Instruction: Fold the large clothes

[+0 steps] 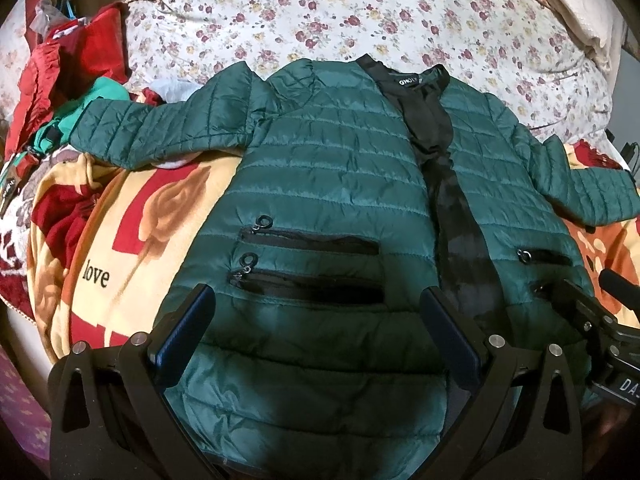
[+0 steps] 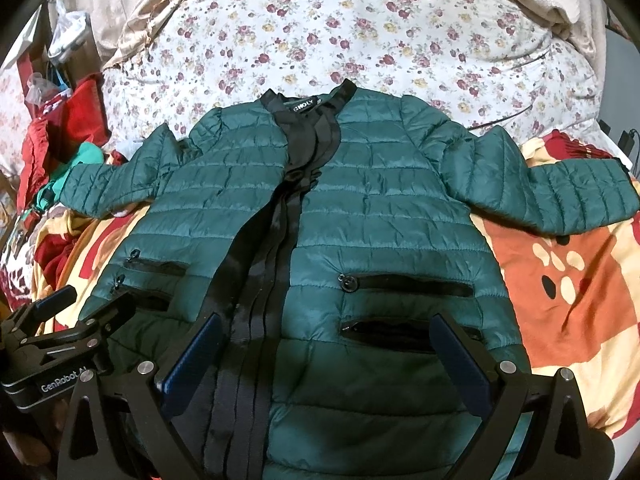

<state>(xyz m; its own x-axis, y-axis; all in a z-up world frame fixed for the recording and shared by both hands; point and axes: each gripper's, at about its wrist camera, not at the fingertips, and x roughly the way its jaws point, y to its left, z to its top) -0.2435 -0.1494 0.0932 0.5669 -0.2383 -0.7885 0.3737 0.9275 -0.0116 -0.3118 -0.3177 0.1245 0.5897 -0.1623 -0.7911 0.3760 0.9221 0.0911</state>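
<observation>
Over the jacket's hem, left gripper (image 1: 316,304) and right gripper (image 2: 328,334) hover, jaws apart, gripping nothing. Green puffer jacket (image 1: 320,184) lies spread front-up on the bed, sleeves out, unfolded; folding looks not yet begun. Next probably calls for pinching a sleeve or side edge. Beyond its collar, floral sheet (image 1: 340,12); under it, patterned blanket (image 2: 560,280); left of it, clothes pile (image 1: 72,72).

Flowered bed (image 2: 360,40) — patterned blanket (image 2: 560,280), green jacket (image 2: 380,208) atop
</observation>
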